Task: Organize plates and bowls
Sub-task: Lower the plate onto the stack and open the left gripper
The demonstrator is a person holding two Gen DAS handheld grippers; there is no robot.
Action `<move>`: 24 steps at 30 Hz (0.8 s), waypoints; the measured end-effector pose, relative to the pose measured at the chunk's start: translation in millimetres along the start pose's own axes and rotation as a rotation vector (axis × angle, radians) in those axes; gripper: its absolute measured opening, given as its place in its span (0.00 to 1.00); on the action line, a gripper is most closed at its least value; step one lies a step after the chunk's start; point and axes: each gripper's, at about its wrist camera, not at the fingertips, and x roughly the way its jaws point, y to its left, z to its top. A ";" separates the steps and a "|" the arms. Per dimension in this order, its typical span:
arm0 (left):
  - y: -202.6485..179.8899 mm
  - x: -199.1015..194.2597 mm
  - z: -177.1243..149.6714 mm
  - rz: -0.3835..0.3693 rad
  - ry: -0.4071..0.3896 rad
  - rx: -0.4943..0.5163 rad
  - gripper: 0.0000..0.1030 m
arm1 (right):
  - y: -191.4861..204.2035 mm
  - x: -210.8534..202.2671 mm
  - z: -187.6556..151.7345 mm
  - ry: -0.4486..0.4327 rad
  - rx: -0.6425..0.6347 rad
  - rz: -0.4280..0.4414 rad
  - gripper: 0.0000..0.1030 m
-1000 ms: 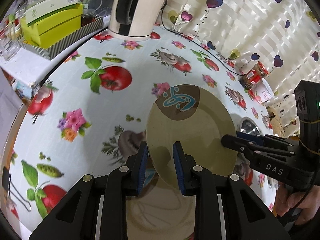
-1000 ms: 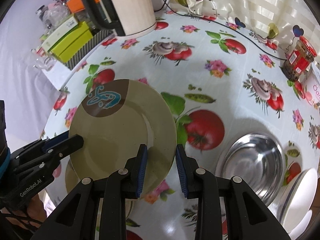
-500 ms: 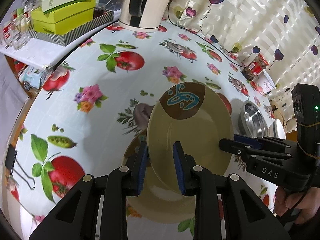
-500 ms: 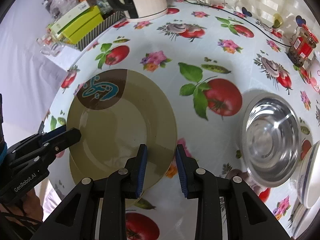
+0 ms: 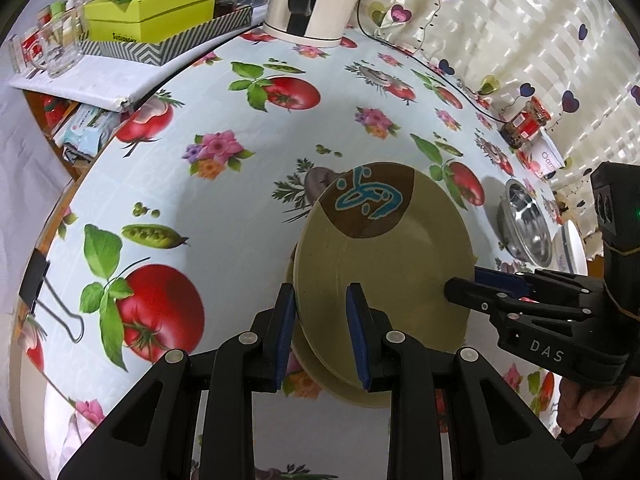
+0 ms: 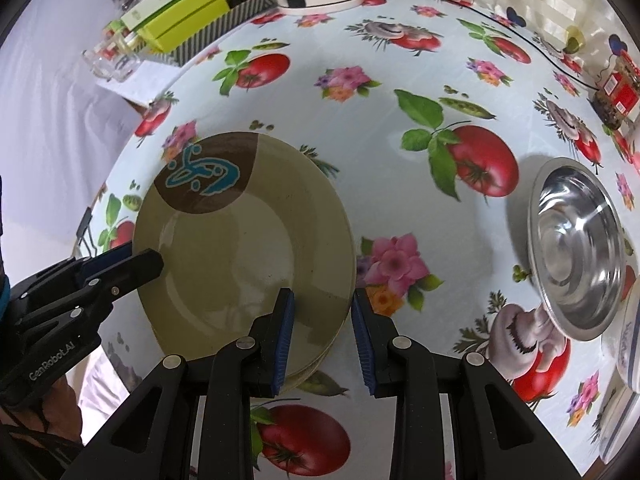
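The olive plate point(image 6: 244, 248) has a brown patch with a blue squiggle. Both grippers hold it over the bench point(image 5: 224, 216), which has a cloth with tomatoes and flowers.

The left gripper point(image 5: 320, 336) has its fingers point(image 5: 286, 332) close together, pinching the plate's left rim. The right gripper point(image 6: 322, 340) has narrow fingers point(image 6: 283, 336) too, and the plate's right rim sits between them.

Just under the plate lies a second olive plate point(image 5: 320, 384). Only its near edge peeks out. The top plate looks tilted over it, and I cannot tell if they touch.

To the right of the plate, well apart, stands a shiny steel bowl point(image 6: 576, 252). Just past that bowl sits a white bowl point(image 6: 628, 344). Far behind the plate stands a white kettle point(image 5: 312, 0). A red-lidded jar point(image 5: 524, 124) is behind the steel bowl.
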 end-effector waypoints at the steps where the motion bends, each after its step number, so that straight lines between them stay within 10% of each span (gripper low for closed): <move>1: 0.6 0.0 -1.7 0.001 0.000 0.000 0.26 | 1.3 0.3 -0.6 0.000 -0.003 0.000 0.28; 24: 13.7 -4.7 -12.2 0.007 -0.033 -0.003 0.26 | 2.0 -2.9 -10.6 -0.043 -0.006 -0.007 0.31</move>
